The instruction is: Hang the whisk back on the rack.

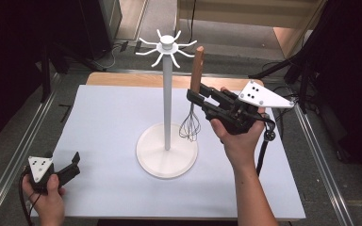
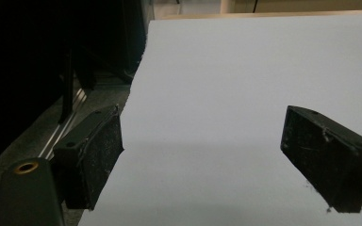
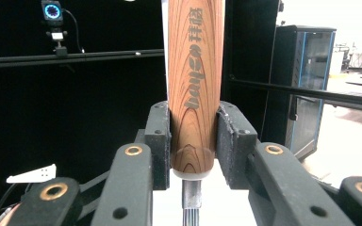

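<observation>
At the near left corner of the table, the left gripper rests in the person's left hand, low over the white surface. Its jaws stand wide apart with nothing between them; in the left gripper view the two black pads frame only bare tabletop by the left edge.

In the middle of the table stands a white rack: a round base, a tall thin post, and a crown of curved hooks at the top. None of the hooks carries anything.

Just right of the post, the right gripper holds a whisk upright, wooden handle up and wire loops hanging down near the base of the rack. The right gripper view shows the jaws closed firmly on the lower end of the handle, just above the metal neck. The right hand holds the tool over the right half of the table.

The step in hand looks like carrying the whisk to the rack to hang it. The handle's top sits about level with the hooks from this angle, so the next move likely calls for raising the whisk and bringing its hanging point, which I cannot make out, over a hook on the right side without knocking the post.
</observation>
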`<act>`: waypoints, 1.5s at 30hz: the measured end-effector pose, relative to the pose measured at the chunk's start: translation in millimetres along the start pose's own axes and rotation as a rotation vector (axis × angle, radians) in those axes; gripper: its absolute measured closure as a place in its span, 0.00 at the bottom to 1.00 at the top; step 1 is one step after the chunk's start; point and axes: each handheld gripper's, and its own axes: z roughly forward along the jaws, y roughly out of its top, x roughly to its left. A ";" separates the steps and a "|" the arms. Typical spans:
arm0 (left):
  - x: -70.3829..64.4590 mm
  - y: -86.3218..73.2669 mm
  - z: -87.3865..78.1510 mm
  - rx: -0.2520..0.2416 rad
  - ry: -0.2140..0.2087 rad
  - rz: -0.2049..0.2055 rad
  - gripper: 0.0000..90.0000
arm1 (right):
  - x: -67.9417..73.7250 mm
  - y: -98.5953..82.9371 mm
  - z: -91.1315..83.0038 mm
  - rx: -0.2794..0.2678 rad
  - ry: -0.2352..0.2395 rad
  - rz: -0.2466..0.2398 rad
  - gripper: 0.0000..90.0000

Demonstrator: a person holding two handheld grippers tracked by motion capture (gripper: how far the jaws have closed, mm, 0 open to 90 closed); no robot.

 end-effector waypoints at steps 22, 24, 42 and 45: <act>0.5 0.0 0.1 0.001 -0.006 -0.002 0.16 | -1.7 -5.2 16.4 0.016 0.018 0.005 0.78; 0.5 0.1 0.3 0.000 -0.005 -0.004 0.16 | -1.1 -6.1 17.5 0.017 0.019 0.004 0.78; 0.3 0.1 0.3 0.000 -0.005 -0.001 0.16 | -0.7 -19.3 23.1 -0.044 -0.011 -0.030 0.78; 0.3 0.1 0.2 0.002 -0.005 -0.001 0.16 | -1.0 -21.0 23.5 -0.057 -0.013 -0.028 0.78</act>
